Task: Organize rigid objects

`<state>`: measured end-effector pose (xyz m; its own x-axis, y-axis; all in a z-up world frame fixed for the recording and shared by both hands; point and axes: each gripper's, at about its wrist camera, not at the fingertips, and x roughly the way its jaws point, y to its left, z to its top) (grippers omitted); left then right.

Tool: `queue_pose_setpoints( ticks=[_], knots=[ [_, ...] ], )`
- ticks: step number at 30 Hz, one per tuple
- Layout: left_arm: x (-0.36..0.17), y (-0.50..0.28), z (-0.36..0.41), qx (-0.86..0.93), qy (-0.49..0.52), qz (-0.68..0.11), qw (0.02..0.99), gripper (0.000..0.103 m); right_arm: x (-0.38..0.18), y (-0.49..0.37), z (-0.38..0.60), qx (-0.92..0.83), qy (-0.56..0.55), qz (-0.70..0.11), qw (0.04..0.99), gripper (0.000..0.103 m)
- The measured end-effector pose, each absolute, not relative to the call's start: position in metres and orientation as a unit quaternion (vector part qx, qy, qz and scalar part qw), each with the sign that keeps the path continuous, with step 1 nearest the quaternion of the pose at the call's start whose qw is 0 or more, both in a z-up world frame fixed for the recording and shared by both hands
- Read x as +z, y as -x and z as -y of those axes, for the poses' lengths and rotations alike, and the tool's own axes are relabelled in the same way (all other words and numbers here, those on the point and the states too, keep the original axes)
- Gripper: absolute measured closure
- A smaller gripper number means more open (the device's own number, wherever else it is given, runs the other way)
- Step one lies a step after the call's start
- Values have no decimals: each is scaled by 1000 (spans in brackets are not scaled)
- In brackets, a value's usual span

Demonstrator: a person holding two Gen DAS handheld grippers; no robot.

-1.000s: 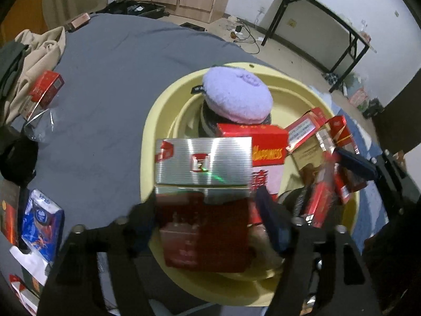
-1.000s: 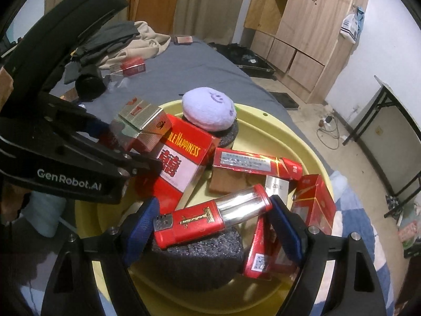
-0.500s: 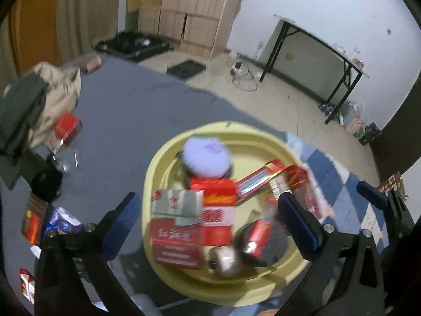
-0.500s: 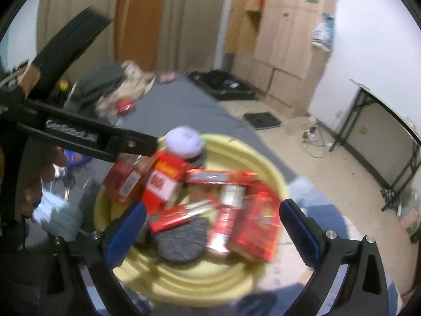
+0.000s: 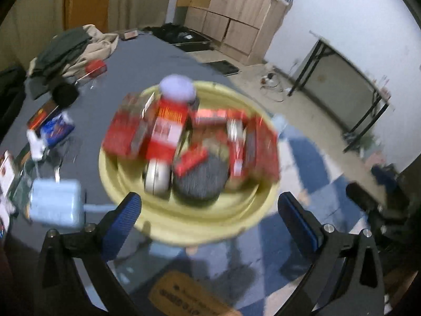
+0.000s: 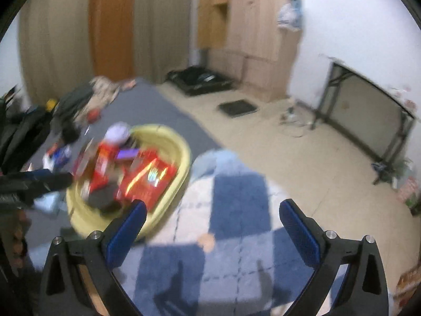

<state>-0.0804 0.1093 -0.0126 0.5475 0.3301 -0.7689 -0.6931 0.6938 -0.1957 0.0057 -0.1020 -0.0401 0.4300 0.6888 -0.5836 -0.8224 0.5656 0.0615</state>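
A yellow round basin [image 5: 184, 226] on the grey bed cover holds several red boxes [image 5: 168, 129], a lilac plush pad [image 5: 178, 88] and a dark grey round pad [image 5: 201, 180]. My left gripper [image 5: 208, 210] hangs open above the basin's near rim, nothing between its blue pads. In the right wrist view the same basin [image 6: 181, 155] lies at the left, blurred, with a red box [image 6: 147, 181] on top. My right gripper [image 6: 210, 221] is open over the blue and white checked mat, empty. The left gripper's dark arm [image 6: 31, 184] shows at the left edge.
Loose items lie left of the basin: a pale blue block [image 5: 56, 202], a blue packet [image 5: 56, 129], a red box [image 5: 96, 67] and piled clothes [image 5: 68, 52]. A wooden wardrobe [image 6: 252, 31] and a black folding table [image 6: 368, 110] stand across the tiled floor.
Both grippers have let go of their boxes, opened wide and pulled back and up from the basin. The silver-red box and the red-silver box now lie in the basin.
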Motion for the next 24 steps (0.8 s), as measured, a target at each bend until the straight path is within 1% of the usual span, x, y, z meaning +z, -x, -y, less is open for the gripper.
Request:
queue_pose_setpoints(
  ticks=[2,4,7,9,11,14,16,24],
  knots=[
    [-28,87,-92,329,227,-360,843,0,-57,0,100,458,124,-289,831,0],
    [-46,96,-80,340,241,-361,834,0,-75,2,98,462,114,-300,827,0],
    [-66,97,-75,343,256,-367,826,0,-98,4,94,464,126,-296,825,0],
    [-77,95,-71,362,241,-370,821,0,-110,4,89,465,144,-297,821,0],
    [-88,95,-71,374,246,-374,812,0,-124,4,83,472,160,-304,812,0],
    [-108,92,-75,390,256,-381,799,0,-134,-9,71,478,180,-311,801,0],
    [-110,87,-74,397,236,-375,804,0,-140,-10,59,489,185,-310,794,0],
    [-115,79,-92,433,247,-355,791,0,-155,-29,19,507,203,-308,779,0]
  ],
)
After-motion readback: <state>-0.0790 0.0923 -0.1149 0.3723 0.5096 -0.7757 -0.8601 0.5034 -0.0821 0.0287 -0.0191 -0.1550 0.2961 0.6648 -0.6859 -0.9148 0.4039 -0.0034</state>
